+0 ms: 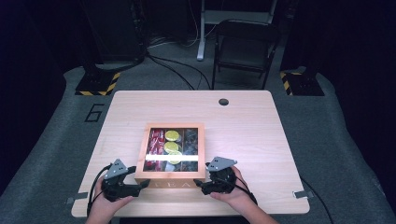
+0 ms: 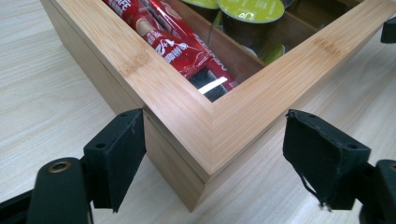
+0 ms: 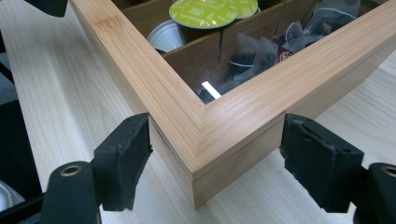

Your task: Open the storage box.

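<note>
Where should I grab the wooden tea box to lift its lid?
Take the lid by its front rim, just above the seam, coming from the near side. The wooden tea box sits shut, and both near corners already lie between the open jaws of each tool.

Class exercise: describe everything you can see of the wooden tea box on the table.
The tea box is a square, light bamboo-looking case lying flat near the front edge of the table, with "TEA" lettered on its front face. Its framed lid, closed, has a clear pane with mitred corners. Inside, wooden dividers separate red sachets, green-topped capsules and dark tea bags. The left gripper and right gripper, both open, each straddle a front corner; whether they touch is unclear.
</note>
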